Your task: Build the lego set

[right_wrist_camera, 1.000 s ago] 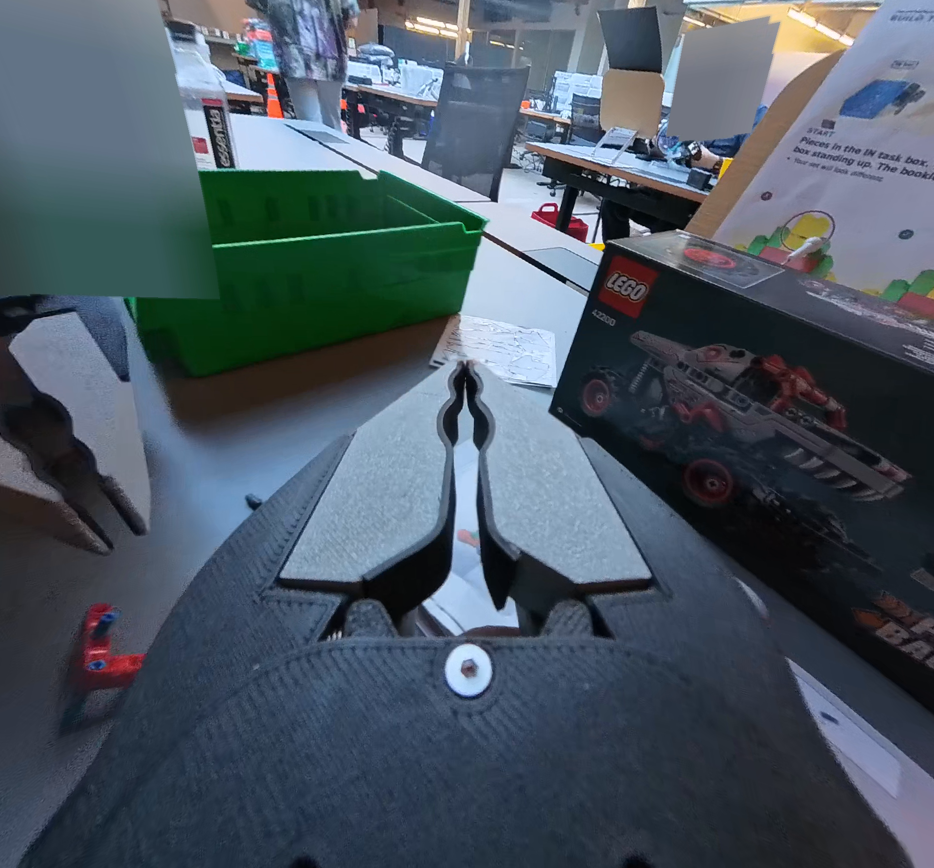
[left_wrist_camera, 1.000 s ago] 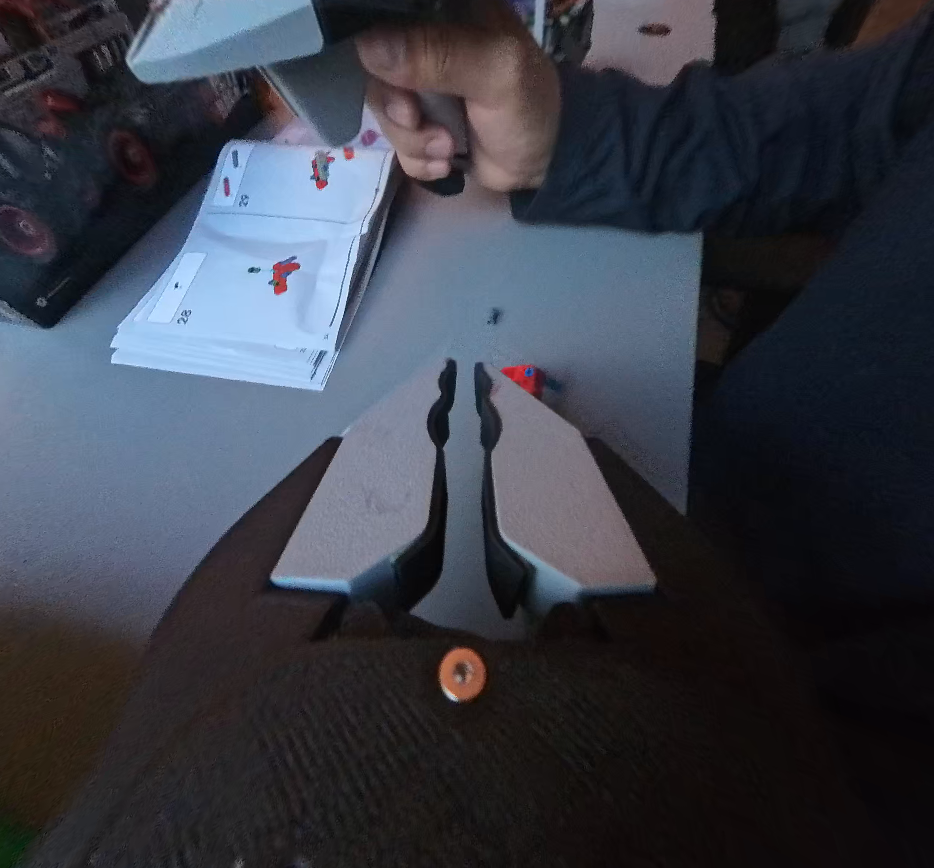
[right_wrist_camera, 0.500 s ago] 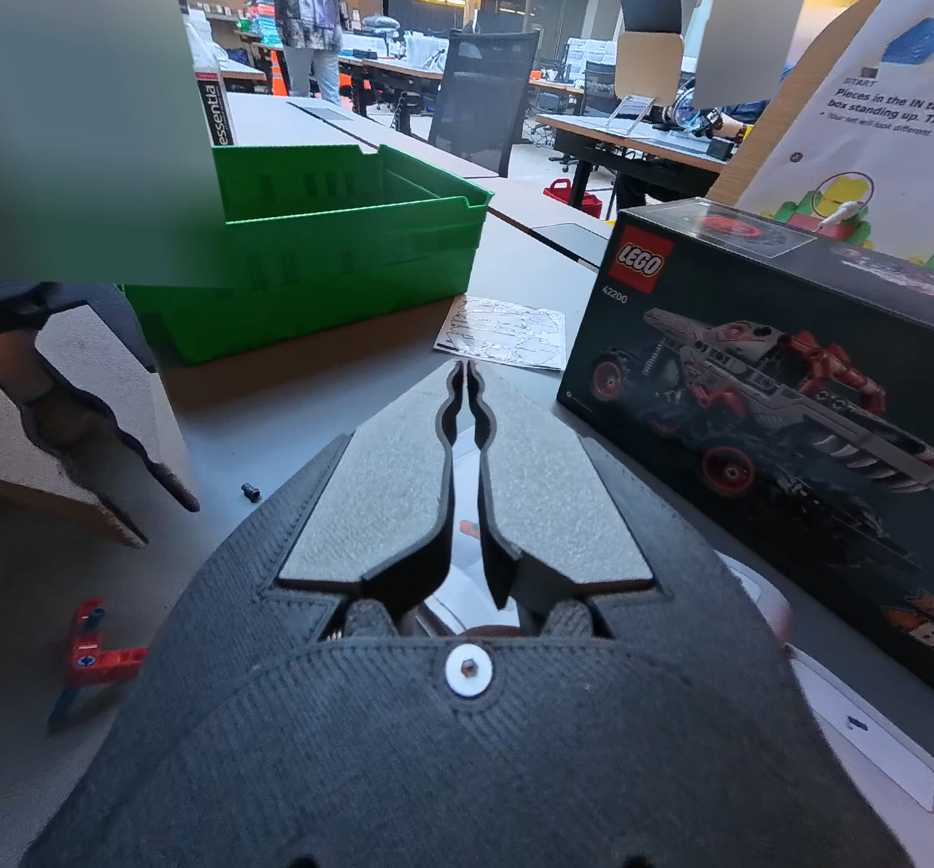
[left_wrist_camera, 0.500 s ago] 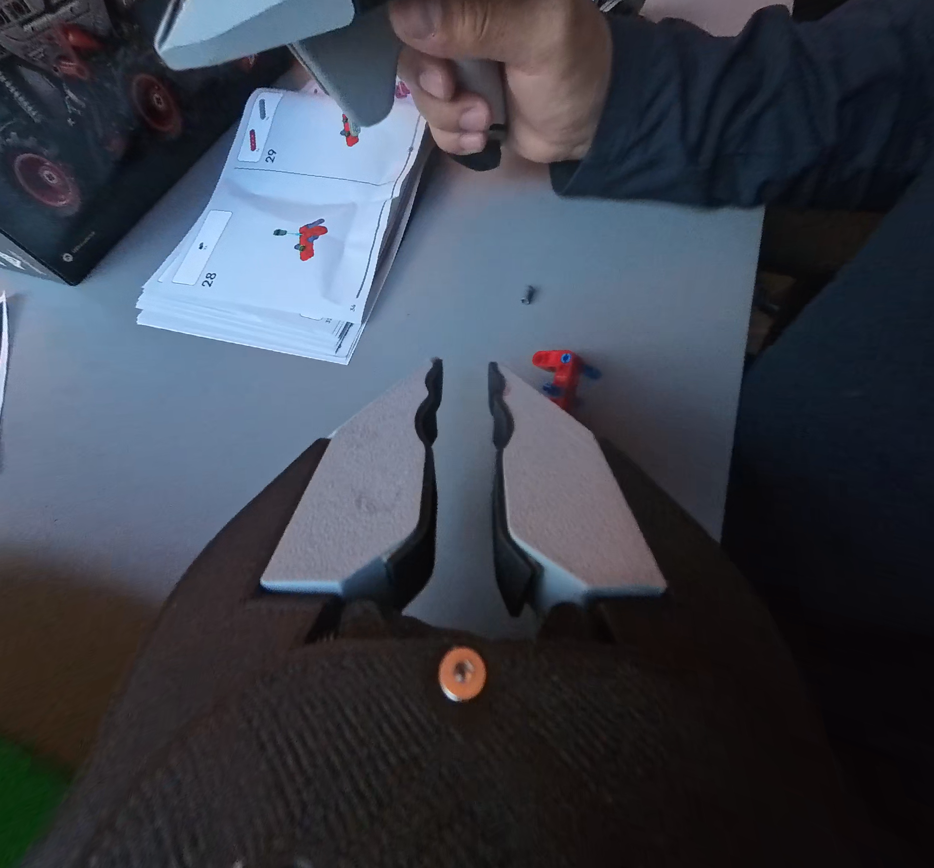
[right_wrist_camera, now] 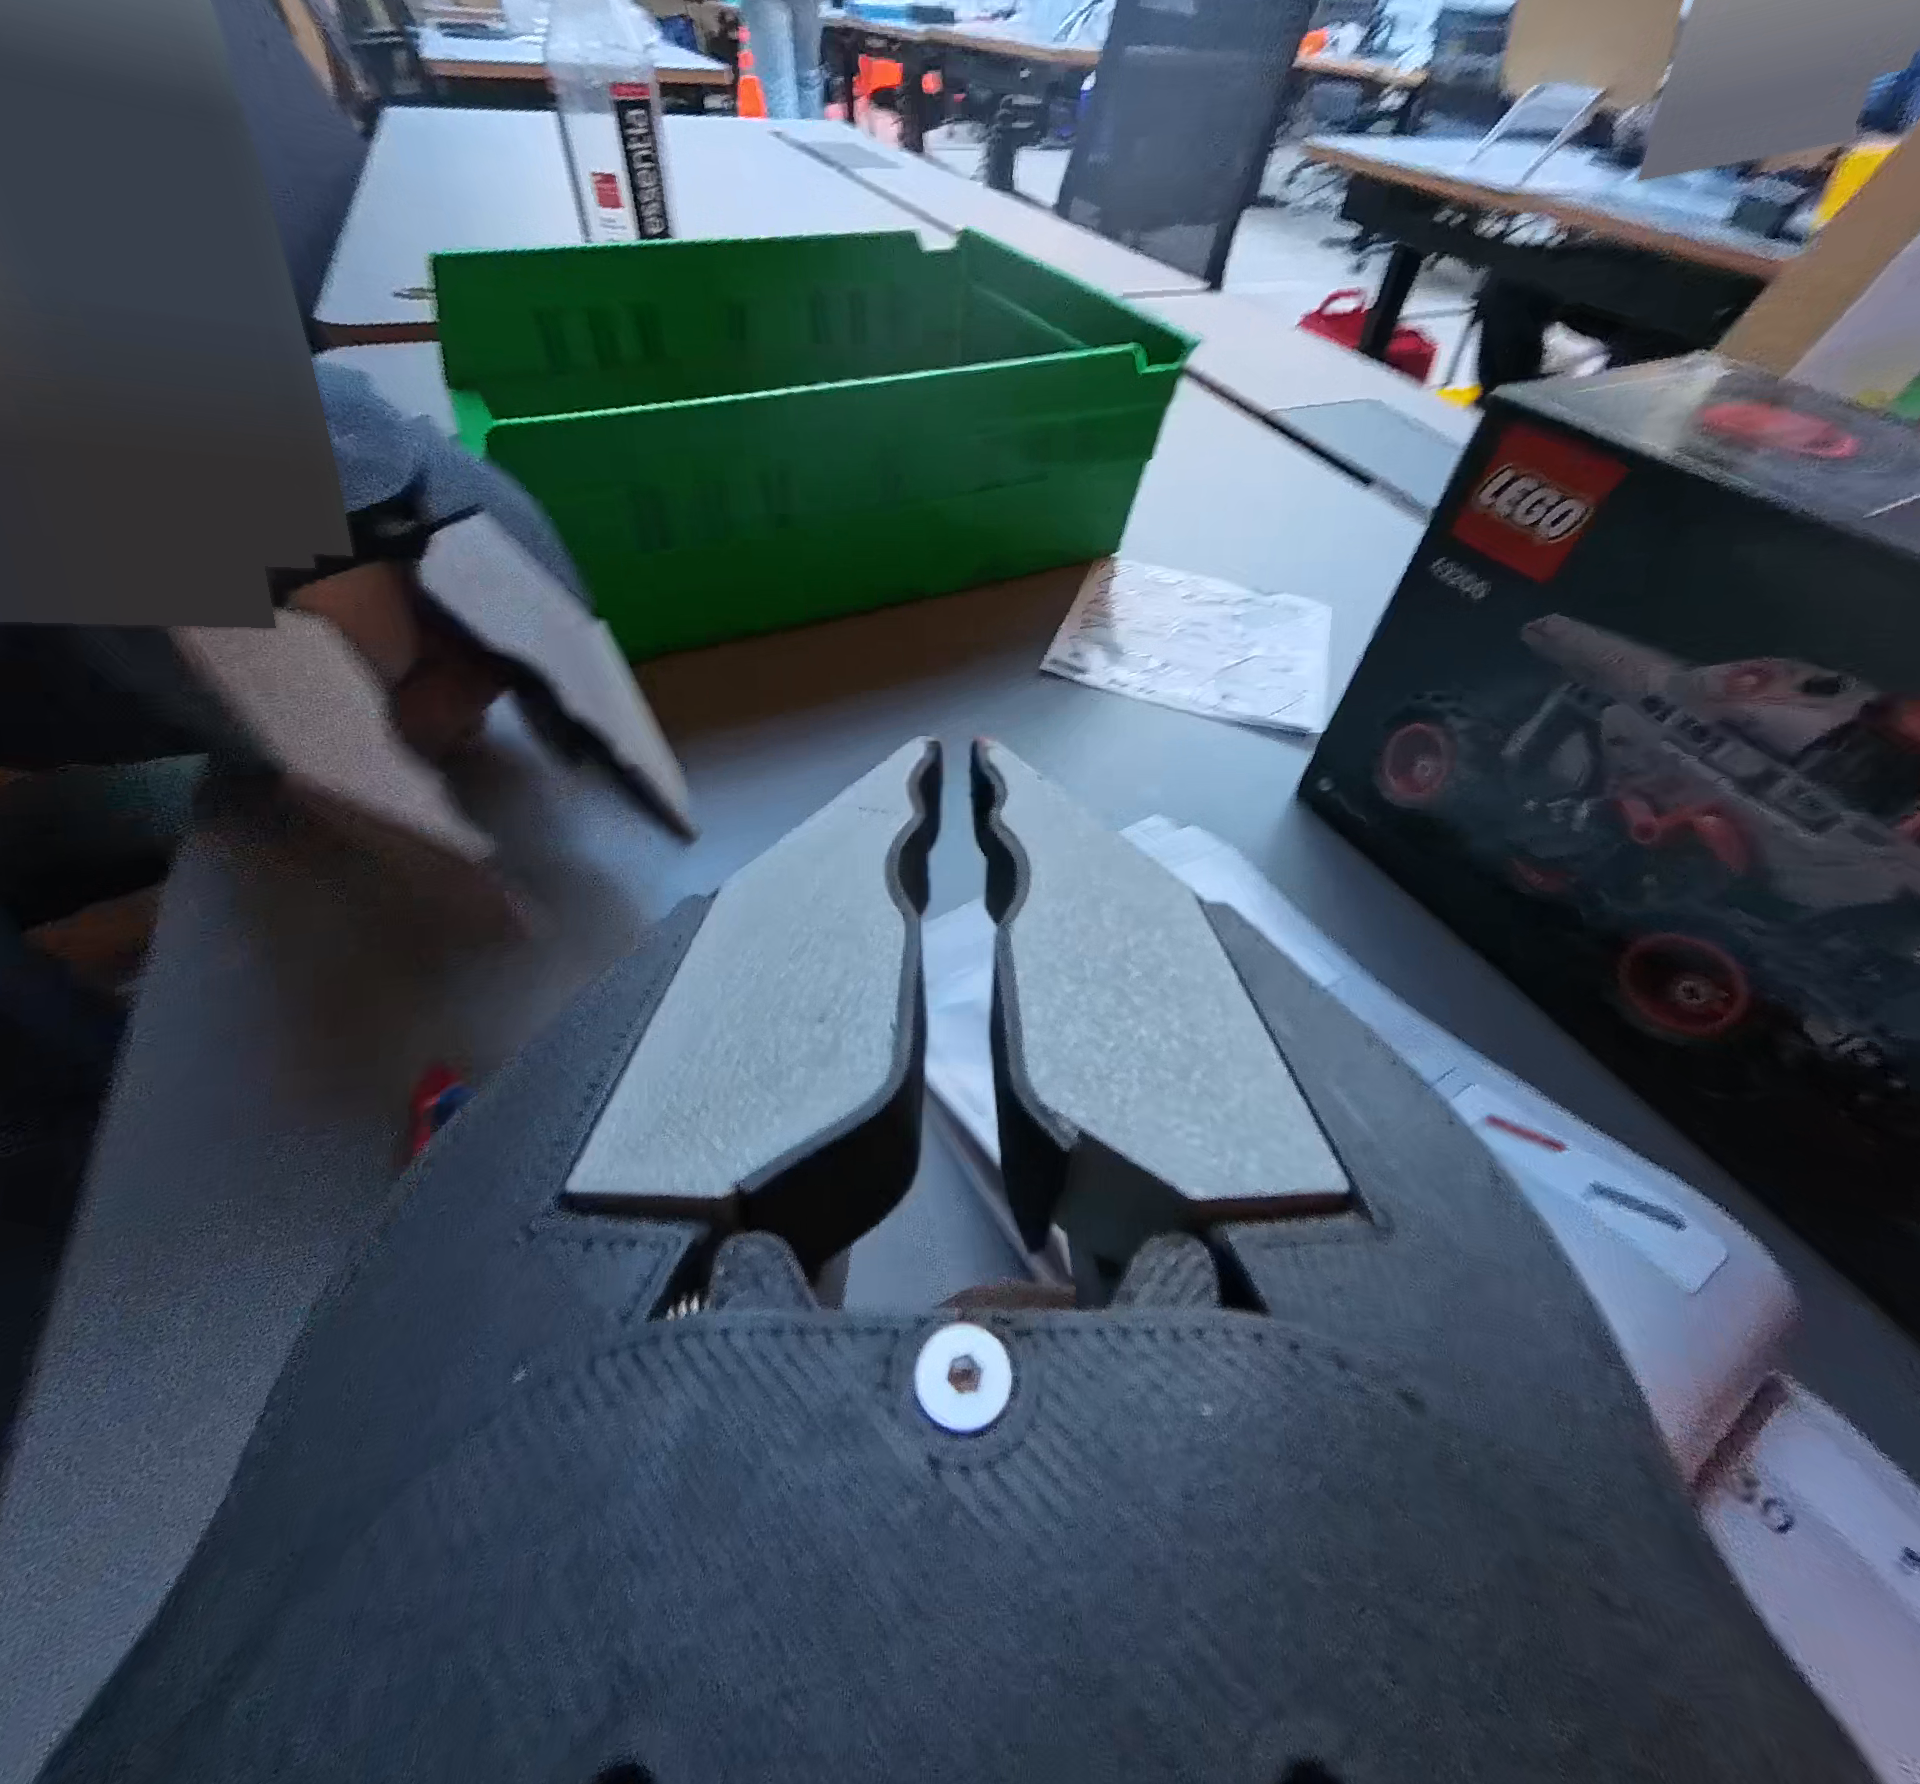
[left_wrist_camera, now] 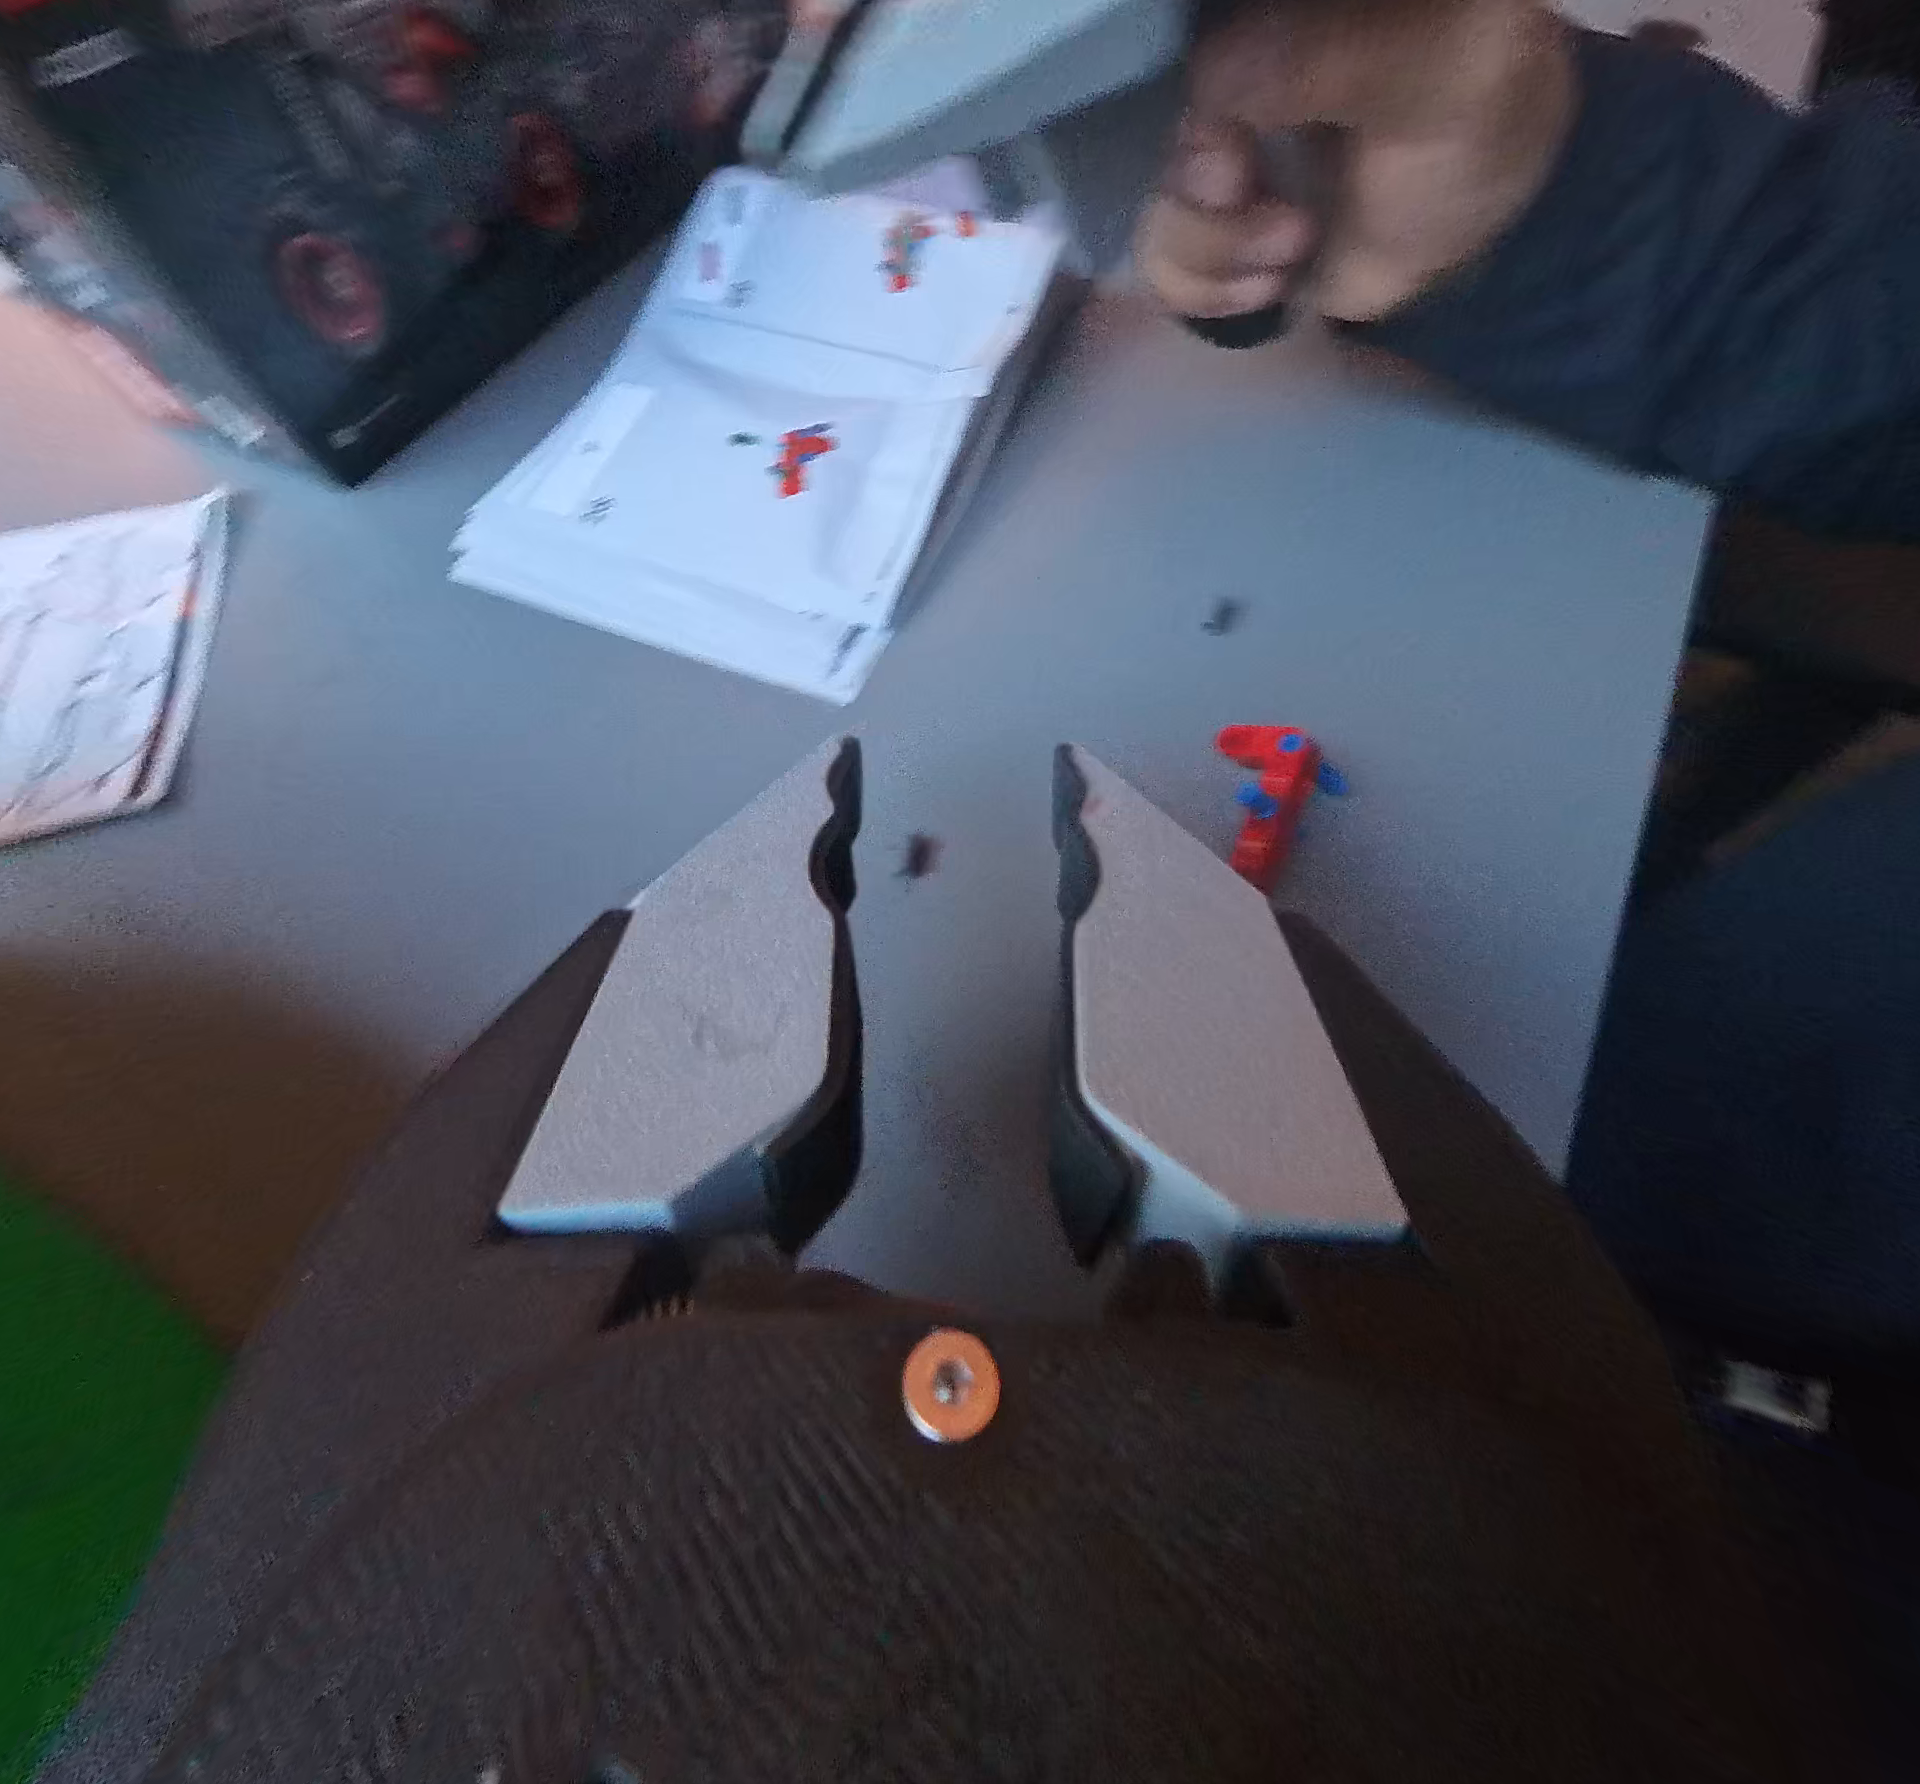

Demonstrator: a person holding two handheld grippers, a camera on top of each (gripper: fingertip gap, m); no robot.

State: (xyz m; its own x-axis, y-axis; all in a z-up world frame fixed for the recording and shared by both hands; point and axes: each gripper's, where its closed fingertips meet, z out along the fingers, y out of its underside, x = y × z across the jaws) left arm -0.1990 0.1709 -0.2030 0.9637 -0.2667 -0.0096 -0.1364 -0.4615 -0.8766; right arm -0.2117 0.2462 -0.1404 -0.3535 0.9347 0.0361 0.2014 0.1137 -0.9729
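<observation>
In the left wrist view my left gripper (left_wrist_camera: 956,768) is open and empty, low over the grey table (left_wrist_camera: 1351,591). A small black pin (left_wrist_camera: 920,856) lies on the table between its fingertips. A red Lego piece with blue pins (left_wrist_camera: 1273,799) lies just right of the right finger. A second black pin (left_wrist_camera: 1221,614) lies farther off. The open instruction booklet (left_wrist_camera: 779,467) is beyond. My right gripper (right_wrist_camera: 956,763) is shut and empty, held above the booklet (right_wrist_camera: 1558,1163). It also shows in the left wrist view (left_wrist_camera: 977,51), held in a hand.
The dark Lego box (right_wrist_camera: 1662,747) stands to the right of the booklet. A green bin (right_wrist_camera: 810,477) sits at the far side, with a water bottle (right_wrist_camera: 613,103) behind it. A loose printed sheet (right_wrist_camera: 1195,643) lies by the box. The table edge (left_wrist_camera: 1662,799) is close to the red piece. The grippers' ends are close to 10 cm from one another.
My left gripper has opened wider and shifted left, so a black pin now shows between its fingers. The right gripper stays shut and has moved relative to the booklet.
</observation>
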